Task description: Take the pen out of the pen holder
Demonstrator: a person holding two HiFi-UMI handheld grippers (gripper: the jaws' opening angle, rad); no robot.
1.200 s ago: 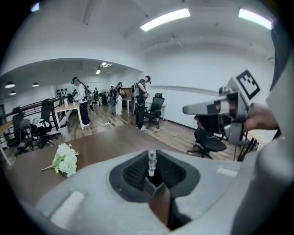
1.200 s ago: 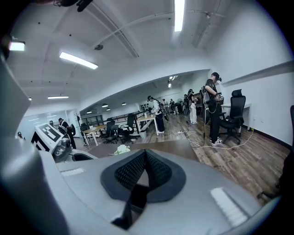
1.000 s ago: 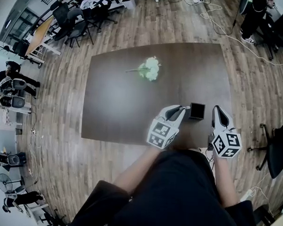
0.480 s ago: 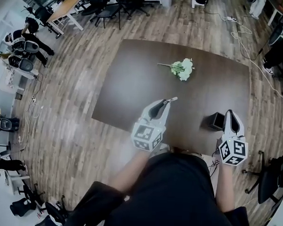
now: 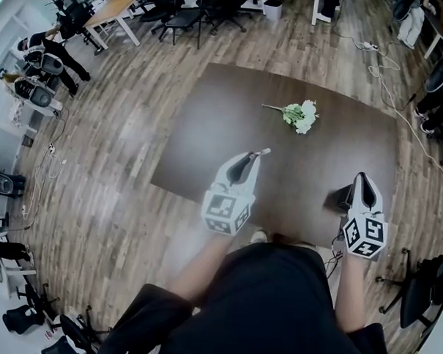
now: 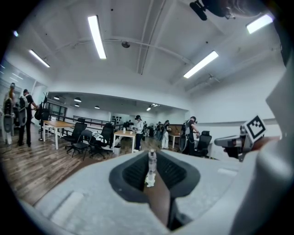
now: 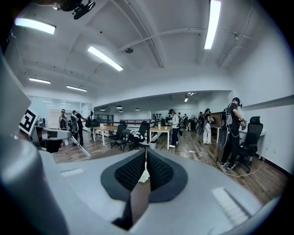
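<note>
My left gripper (image 5: 252, 157) hovers over the middle of the dark brown table (image 5: 209, 135), shut on a slim grey pen (image 5: 262, 152) whose tip sticks out past the fingertips. In the left gripper view the pen (image 6: 150, 160) stands upright between the closed pads of the left gripper (image 6: 150, 170). The black square pen holder (image 5: 342, 196) stands near the table's front right edge, partly hidden by my right gripper (image 5: 363, 180), which sits just to its right. In the right gripper view the right gripper (image 7: 146, 165) is shut with nothing held.
A bunch of white and green artificial flowers (image 5: 300, 115) lies towards the table's far side. Wooden floor surrounds the table. Office chairs and desks (image 5: 177, 9) stand beyond it, people stand at the far left (image 5: 43, 55), and cables run on the floor at the right.
My left gripper has carried the pen leftward, away from the pen holder it was beside a second ago. The right gripper stays by the holder. The head view has shifted.
</note>
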